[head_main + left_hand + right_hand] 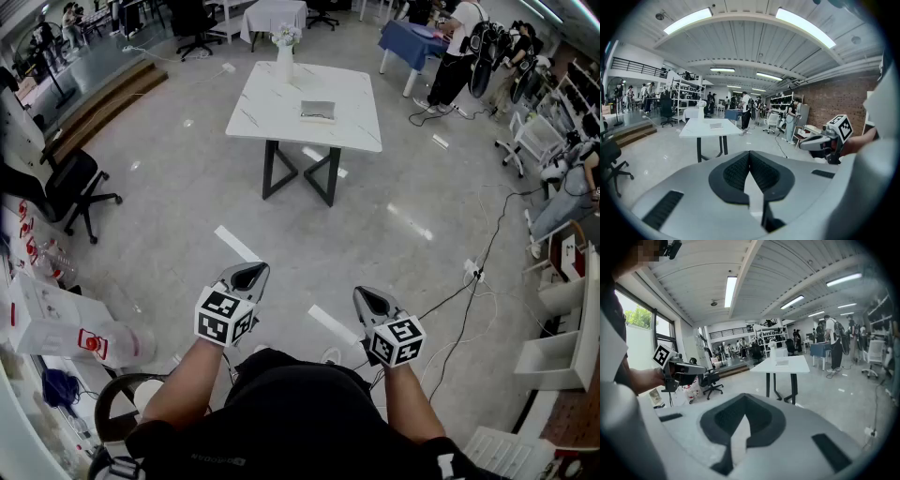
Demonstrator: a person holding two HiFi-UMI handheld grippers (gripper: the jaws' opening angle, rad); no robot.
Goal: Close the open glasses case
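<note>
A grey glasses case (318, 111) lies open on a white marble-top table (272, 112) several steps ahead, beside a white vase of flowers (285, 54). My left gripper (247, 277) and right gripper (370, 301) hang close to my body over the floor, far from the table. Both are shut with nothing between the jaws. In the left gripper view the shut tips (750, 157) point toward the table (701, 129) and the case (716, 125). The right gripper view shows its shut tips (743, 401) and the case (782, 363) on the distant table (799, 365).
Between me and the table is grey floor with white tape marks (236, 244). A black office chair (70, 187) and shelves with bottles stand at the left. Cables (473, 277) run at the right. People (459, 47) and a blue table (410, 39) are behind.
</note>
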